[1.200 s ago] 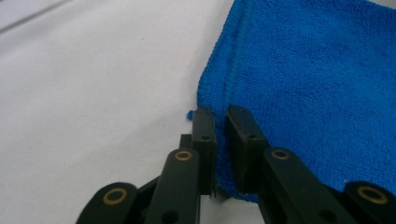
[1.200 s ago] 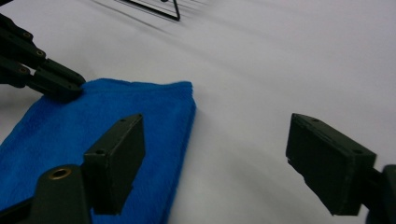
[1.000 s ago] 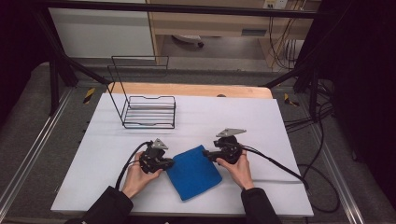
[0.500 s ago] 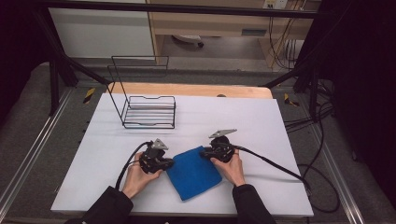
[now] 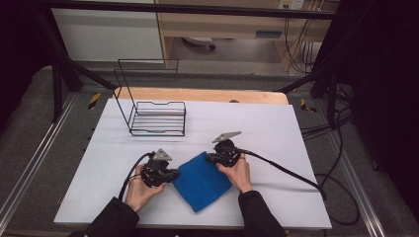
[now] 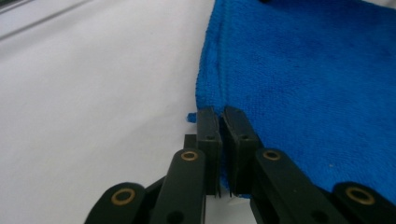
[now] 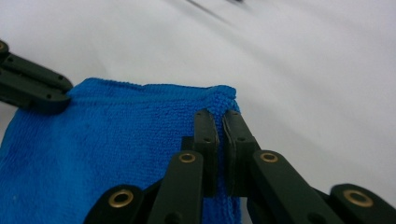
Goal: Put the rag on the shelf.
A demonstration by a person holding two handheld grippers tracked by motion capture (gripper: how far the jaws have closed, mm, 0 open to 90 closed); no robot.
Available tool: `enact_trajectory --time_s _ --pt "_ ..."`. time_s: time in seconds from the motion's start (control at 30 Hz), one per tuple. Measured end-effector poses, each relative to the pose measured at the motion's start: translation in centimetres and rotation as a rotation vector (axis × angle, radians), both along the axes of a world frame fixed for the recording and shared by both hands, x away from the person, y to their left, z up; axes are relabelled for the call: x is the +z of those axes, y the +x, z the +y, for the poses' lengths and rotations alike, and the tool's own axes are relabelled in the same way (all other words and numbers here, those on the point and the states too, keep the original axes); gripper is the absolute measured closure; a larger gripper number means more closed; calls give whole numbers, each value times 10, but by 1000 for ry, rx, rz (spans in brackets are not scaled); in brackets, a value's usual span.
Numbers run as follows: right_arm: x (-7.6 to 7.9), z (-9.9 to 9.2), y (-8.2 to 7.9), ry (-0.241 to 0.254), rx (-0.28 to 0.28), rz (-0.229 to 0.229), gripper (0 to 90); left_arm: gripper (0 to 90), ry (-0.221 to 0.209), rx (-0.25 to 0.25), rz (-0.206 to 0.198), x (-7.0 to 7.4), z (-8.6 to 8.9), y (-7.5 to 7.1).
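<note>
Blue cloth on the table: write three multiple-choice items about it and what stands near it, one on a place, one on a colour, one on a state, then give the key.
1. Where does the black wire rack stand relative to the blue cloth?
A. farther from the person, toward the left
B. on top of the cloth
C. at the table's near right corner

2. What colour is the table top?
A. red
B. white
C. green

3. How does the right gripper stand at the cloth?
A. wide open above it
B. lying on its side away from it
C. shut on the cloth's corner

Key: 1 A, the high view shows the rack beyond the cloth and leftward. 2 B, the surface is plain white. 3 C, the right gripper view shows the jaws pinched on the corner; they have just been closing. The left gripper also pinches the cloth's edge.
</note>
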State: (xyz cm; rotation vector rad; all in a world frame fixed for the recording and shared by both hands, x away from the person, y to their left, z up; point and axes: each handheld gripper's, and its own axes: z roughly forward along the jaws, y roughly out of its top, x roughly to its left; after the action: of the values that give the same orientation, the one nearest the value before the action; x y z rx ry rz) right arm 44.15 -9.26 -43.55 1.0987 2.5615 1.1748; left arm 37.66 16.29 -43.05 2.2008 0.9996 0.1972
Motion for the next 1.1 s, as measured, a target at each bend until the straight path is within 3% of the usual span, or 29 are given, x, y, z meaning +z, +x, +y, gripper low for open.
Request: enact_trajectory --time_s 0.3,0.43,0.5,0.67,0.77,0.87,1.1 --pt "9 50 15 -24 131 -87 860 853 -7 93 -35 4 26 -22" --pt "0 62 20 -24 131 -72 833 851 -2 107 -24 -1 29 -23" --pt "-3 62 19 -35 110 -88 750 851 14 106 -14 -7 28 -21" --pt "15 51 3 -38 59 -165 435 848 13 113 -9 -9 28 -21" --pt "26 31 -10 -17 -10 -151 419 847 18 112 -12 -10 28 -21" --pt "28 7 -23 -28 -72 -141 419 846 18 110 -14 -10 28 -20" --pt "0 -25 -38 -30 -158 -23 597 840 13 110 -18 -11 29 -21"
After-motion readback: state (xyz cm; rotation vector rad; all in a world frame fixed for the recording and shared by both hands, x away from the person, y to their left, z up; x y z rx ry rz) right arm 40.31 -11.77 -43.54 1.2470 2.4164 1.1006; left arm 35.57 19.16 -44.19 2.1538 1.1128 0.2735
